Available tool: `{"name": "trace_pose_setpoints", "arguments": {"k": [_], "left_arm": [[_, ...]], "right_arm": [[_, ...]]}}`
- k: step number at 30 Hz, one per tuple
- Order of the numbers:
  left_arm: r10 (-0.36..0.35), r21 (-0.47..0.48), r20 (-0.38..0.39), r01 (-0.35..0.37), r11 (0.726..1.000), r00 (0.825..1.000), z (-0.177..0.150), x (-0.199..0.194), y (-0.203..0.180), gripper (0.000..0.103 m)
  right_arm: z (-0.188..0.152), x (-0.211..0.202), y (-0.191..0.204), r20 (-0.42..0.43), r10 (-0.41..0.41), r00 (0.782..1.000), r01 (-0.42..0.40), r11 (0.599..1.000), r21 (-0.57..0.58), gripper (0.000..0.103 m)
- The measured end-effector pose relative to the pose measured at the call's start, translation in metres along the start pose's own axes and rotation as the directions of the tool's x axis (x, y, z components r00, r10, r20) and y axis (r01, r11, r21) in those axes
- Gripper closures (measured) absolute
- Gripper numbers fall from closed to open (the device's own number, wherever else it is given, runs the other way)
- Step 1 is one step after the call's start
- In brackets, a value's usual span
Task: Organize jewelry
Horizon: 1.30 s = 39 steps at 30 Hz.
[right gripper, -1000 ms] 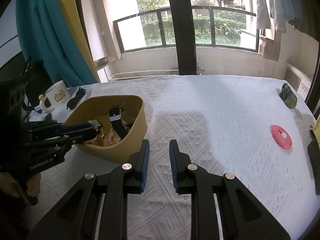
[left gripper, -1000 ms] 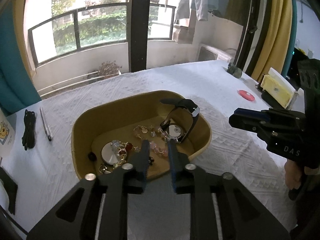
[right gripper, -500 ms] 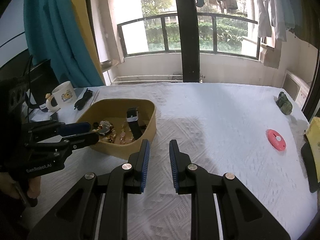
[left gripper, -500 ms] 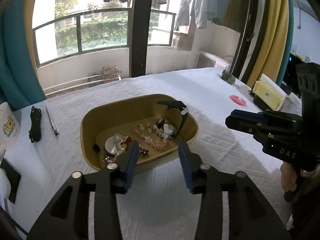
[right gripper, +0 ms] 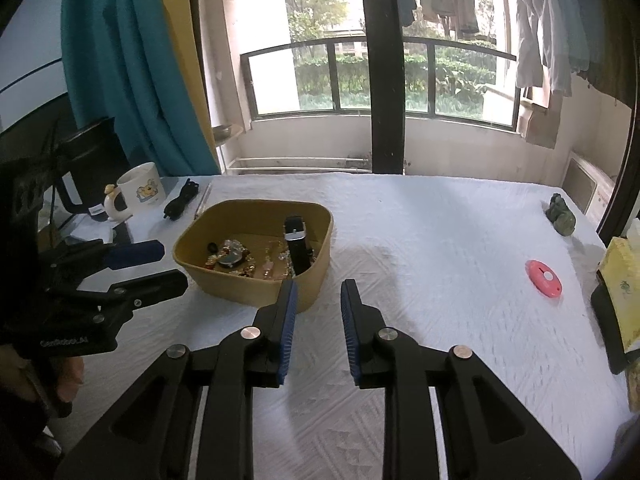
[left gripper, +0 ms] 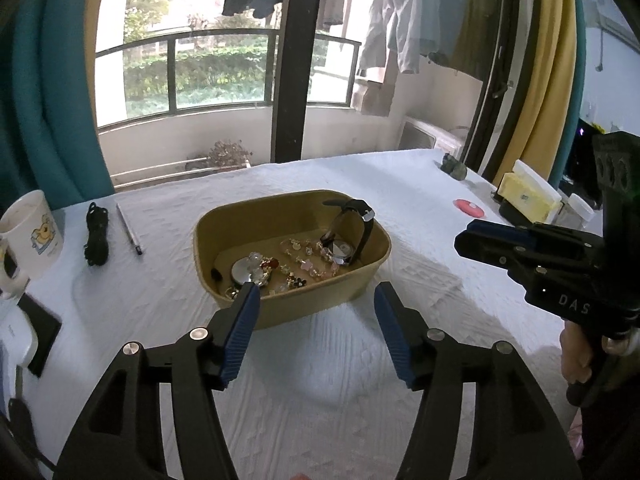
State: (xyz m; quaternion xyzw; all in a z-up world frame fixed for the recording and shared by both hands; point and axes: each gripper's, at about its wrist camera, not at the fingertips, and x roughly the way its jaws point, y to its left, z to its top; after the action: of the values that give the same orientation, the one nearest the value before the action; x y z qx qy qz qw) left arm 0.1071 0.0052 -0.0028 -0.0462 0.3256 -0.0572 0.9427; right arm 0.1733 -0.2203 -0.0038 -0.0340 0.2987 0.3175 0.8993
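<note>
The tan tray [left gripper: 372, 276] on the desk [left gripper: 400, 196] holds the jewelry [left gripper: 296, 268] and watch [left gripper: 352, 232]. The left gripper [left gripper: 316, 300], fingers spread and empty, hovers at its near rim; the right gripper [right gripper: 318, 300], narrowly parted, waits beside. One small piece at a time seems best.

Tan tray [left gripper: 372, 276] holds mixed jewelry [left gripper: 296, 270] and a black watch [left gripper: 352, 232].

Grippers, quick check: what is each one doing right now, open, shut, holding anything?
Left gripper: open wide, holding nothing, in front of the tray.
Right gripper: open with a narrow gap, holding nothing.
</note>
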Motion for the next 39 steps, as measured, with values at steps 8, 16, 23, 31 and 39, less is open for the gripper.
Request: {"name": "trace_pose_setpoints", "arguments": {"k": [8, 16, 23, 31, 39], "left_arm": [[0.02, -0.014, 0.033, -0.019, 1.0, 0.999, -0.01, -0.023, 0.001, 0.04], [0.03, -0.021, 0.089, -0.028, 0.999, 0.996, -0.016, -0.054, 0.0, 0.039], [0.055, -0.018, 0.15, -0.053, 0.998, 0.987, -0.019, -0.078, -0.004, 0.037], [0.044, 0.006, 0.214, -0.046, 0.999, 0.976, -0.017, -0.106, -0.014, 0.028], [0.104, 0.019, 0.277, -0.113, 0.993, 0.955, -0.019, -0.126, -0.025, 0.022]], "right_arm": [[-0.004, -0.017, 0.014, 0.021, -0.008, 1.0, 0.008, 1.0, -0.016, 0.073], [-0.006, -0.037, 0.026, 0.053, -0.022, 0.998, 0.024, 0.999, -0.029, 0.07], [-0.007, -0.06, 0.035, 0.095, -0.038, 0.995, 0.042, 0.998, -0.041, 0.067], [-0.006, -0.086, 0.042, 0.155, -0.054, 0.986, 0.061, 0.997, -0.046, 0.063], [-0.006, -0.11, 0.046, 0.208, -0.067, 0.976, 0.077, 0.996, -0.041, 0.048]]}}
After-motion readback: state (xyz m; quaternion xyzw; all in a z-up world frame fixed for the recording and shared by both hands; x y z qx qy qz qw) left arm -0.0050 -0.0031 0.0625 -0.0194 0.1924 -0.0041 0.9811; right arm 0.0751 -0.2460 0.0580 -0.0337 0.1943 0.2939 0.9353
